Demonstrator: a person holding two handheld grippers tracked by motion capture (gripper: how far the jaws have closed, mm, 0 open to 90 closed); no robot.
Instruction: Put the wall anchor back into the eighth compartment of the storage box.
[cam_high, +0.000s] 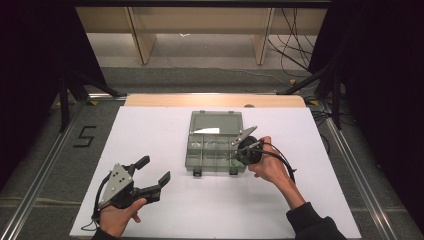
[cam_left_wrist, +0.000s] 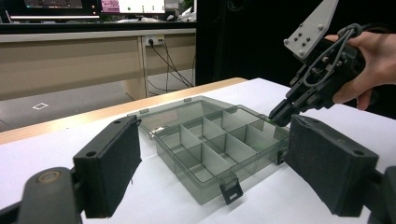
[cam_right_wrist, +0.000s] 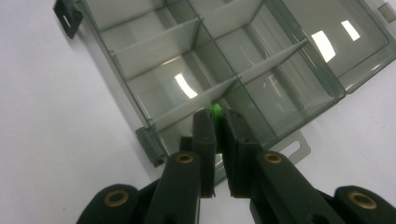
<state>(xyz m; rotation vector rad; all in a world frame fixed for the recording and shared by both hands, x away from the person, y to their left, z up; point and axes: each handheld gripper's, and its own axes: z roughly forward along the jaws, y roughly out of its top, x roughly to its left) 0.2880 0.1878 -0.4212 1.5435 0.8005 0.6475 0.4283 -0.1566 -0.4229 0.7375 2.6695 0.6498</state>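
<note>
Counted one table (cam_high: 150, 130), white-topped, and on it one box (cam_high: 215, 150) of clear grey plastic, lying open with its one lid (cam_high: 216, 123) flat behind it. Judged the box light, stiff and thin-walled, likely to skate on the smooth top if nudged; best taken by an outer wall or the near rim, not by the slim dividers. Made out about eight compartments (cam_left_wrist: 219, 140) in two rows, apparently all bare, and two dark latches (cam_high: 197, 172) hanging at the near edge. Counted two grippers. Found the left gripper (cam_high: 155, 168) well apart from the box at the near left of the table, jaws spread wide, nothing between them. Found the right gripper (cam_right_wrist: 218, 114) tilted down over the box's near right corner, jaws drawn together and clamped on one green piece (cam_right_wrist: 215, 109), just a sliver of it peeking out past the pads above a divider. Judged that piece tiny, light and probably hard, so apt to pop or slide out of a pinch; best held flat between the pads, near the tips, as here. Could not tell its shape.
</note>
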